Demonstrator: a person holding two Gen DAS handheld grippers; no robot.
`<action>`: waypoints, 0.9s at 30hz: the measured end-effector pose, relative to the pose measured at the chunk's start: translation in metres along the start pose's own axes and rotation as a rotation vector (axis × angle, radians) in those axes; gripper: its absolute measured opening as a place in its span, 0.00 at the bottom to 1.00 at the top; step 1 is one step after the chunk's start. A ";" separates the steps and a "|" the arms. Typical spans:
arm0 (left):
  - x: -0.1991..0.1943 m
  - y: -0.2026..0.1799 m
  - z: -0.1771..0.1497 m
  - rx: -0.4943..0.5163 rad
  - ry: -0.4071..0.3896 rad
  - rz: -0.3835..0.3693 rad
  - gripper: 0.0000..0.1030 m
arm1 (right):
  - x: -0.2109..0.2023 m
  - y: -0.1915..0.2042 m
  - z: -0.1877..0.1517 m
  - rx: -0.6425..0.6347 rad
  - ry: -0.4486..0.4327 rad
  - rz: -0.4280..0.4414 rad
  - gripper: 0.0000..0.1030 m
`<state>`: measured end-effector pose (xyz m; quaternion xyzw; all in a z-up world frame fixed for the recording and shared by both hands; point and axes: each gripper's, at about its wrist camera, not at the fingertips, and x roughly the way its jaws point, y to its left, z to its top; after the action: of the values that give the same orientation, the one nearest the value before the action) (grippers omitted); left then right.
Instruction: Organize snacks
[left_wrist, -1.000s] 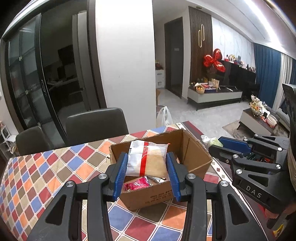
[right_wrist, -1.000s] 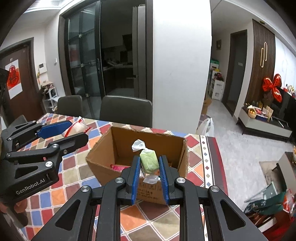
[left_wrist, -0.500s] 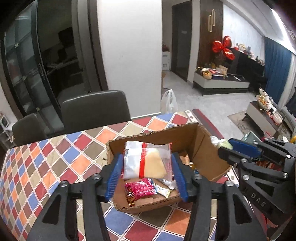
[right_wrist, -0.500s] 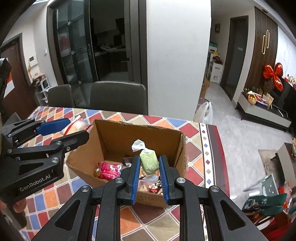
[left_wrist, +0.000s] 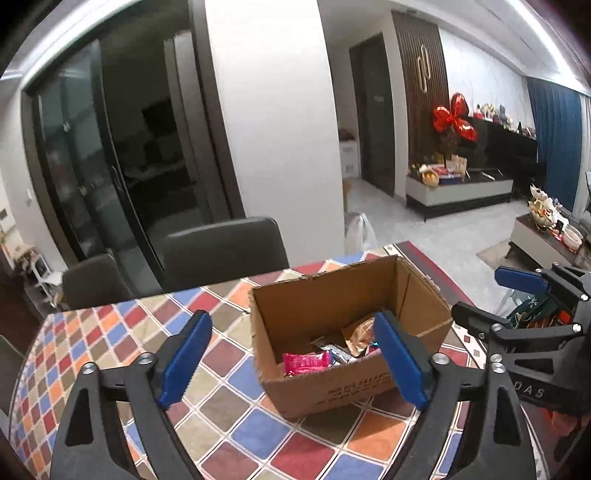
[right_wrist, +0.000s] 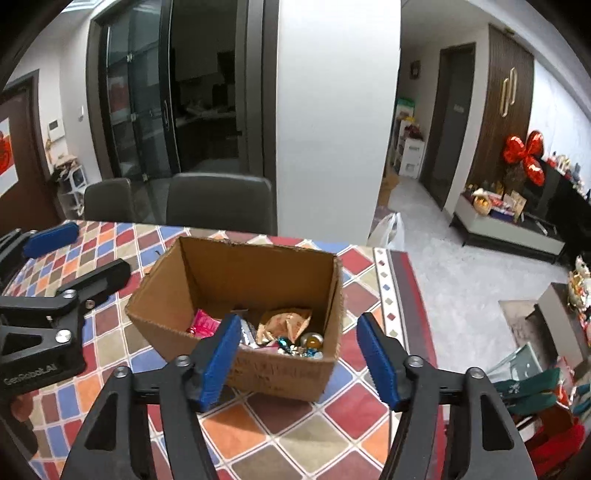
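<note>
Both tools are hanging released over the near edge of the cardboard box (right_wrist: 236, 291), the left tool (left_wrist: 291, 354) and the right tool (right_wrist: 293, 356) having just been spreading their blue pads with nothing between them. The snacks are lying loose in the box's bottom, a pink packet (left_wrist: 306, 362) to the left and a tan wrapper (right_wrist: 286, 323) further right. The step in hand is probably the withdrawal: lifting clear before swinging aside, so no pad is catching the box wall and dragging it across the checkered desk (right_wrist: 258, 432).
</note>
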<state>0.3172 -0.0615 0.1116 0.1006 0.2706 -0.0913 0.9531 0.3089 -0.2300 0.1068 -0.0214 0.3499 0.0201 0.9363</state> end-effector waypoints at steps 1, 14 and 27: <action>-0.009 -0.001 -0.005 -0.002 -0.019 0.007 0.90 | -0.005 0.001 -0.003 -0.001 -0.010 -0.001 0.67; -0.096 -0.014 -0.065 -0.021 -0.132 0.069 1.00 | -0.088 0.013 -0.065 0.032 -0.136 -0.004 0.83; -0.145 -0.031 -0.123 -0.052 -0.139 0.040 1.00 | -0.140 0.023 -0.139 0.039 -0.192 -0.025 0.89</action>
<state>0.1279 -0.0442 0.0820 0.0745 0.2041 -0.0717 0.9735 0.1107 -0.2183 0.0932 -0.0054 0.2583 0.0034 0.9660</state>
